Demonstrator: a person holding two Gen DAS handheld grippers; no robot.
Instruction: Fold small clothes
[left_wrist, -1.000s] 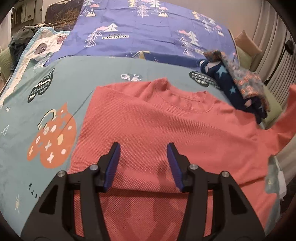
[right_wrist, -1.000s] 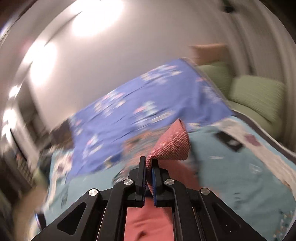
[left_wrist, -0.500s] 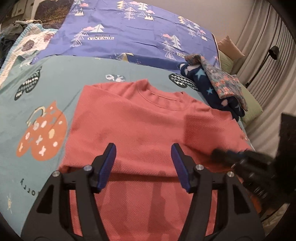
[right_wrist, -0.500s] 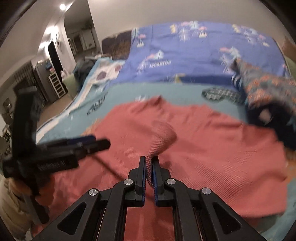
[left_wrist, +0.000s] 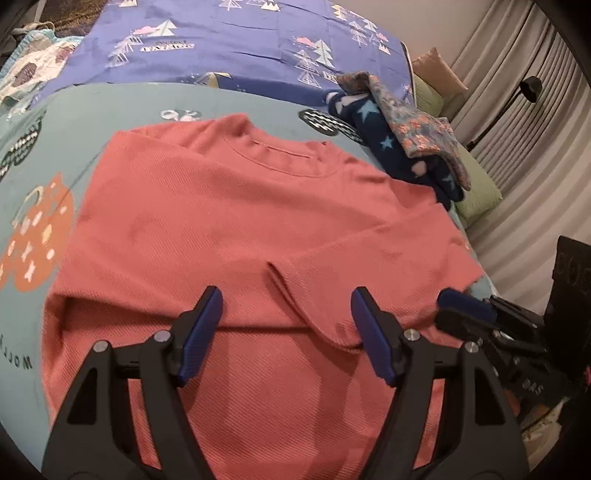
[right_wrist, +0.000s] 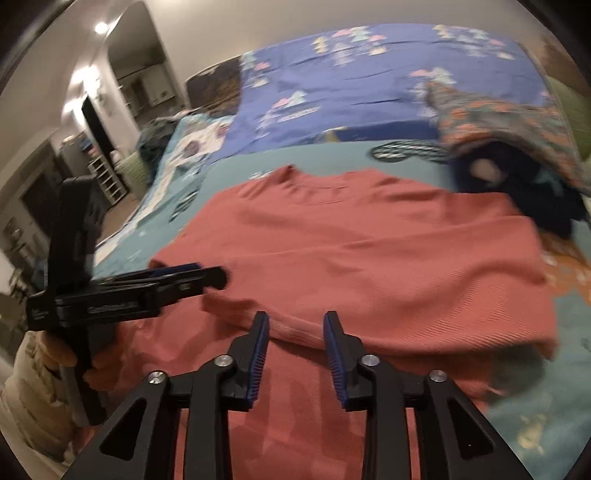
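A coral red knit top (left_wrist: 229, 221) lies flat on the bed, collar at the far side. Both sleeves lie folded in across its body; the right sleeve's cuff (left_wrist: 314, 306) rests near the middle. My left gripper (left_wrist: 286, 317) is open and empty just above the top's lower part. My right gripper (right_wrist: 295, 339) is open and empty over the folded sleeve's edge (right_wrist: 258, 314). The right gripper also shows at the right edge of the left wrist view (left_wrist: 465, 314). The left gripper shows at the left in the right wrist view (right_wrist: 192, 275).
The bed has a teal printed cover (left_wrist: 44, 155) and a purple blanket (left_wrist: 229, 40) behind. A pile of dark star-print and floral clothes (left_wrist: 399, 129) lies by the top's right shoulder. Green cushions (left_wrist: 476, 184) and curtains stand at the right.
My right gripper carried the sleeve across the top, laid it down and opened, letting it go. My left gripper stayed open over the lower part.
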